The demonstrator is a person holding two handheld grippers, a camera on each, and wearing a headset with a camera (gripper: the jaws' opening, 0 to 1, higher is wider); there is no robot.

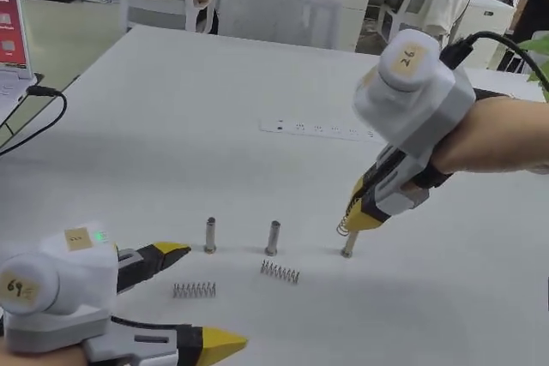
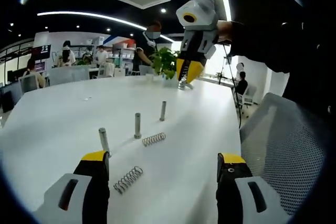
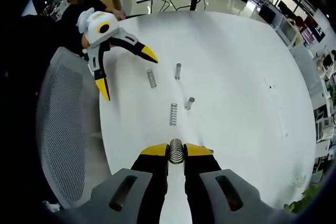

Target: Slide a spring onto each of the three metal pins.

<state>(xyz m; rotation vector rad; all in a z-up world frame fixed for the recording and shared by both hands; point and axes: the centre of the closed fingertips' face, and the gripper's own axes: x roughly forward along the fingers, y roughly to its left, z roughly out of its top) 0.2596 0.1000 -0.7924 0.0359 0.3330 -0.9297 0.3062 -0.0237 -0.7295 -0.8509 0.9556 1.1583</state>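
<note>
Here it is: a spring (image 3: 176, 151) is pinched across its coils by the clenched jaws of the right gripper (image 1: 358, 216), its lower end left free. It is held at a slant just at 11 o'clock of the top of the right-hand pin (image 1: 349, 244), a hold that seems chosen so the coil's open end can be lined up over the pin's tip. It cannot be told to be threaded on yet. The middle pin (image 1: 273, 237) and the left pin (image 1: 210, 235) are stood bare and upright on the white table (image 1: 257, 83), spaced in a row so each can be reached. A second spring (image 1: 280, 272) is laid flat at 5 o'clock of the middle pin, a third spring (image 1: 195, 290) at 7 o'clock of the left pin. The left gripper (image 1: 216, 297) is held low at 7 o'clock of the head view, jaws spread wide, nothing grasped, with the third spring lying just ahead between its tips, likely the next pick.
</note>
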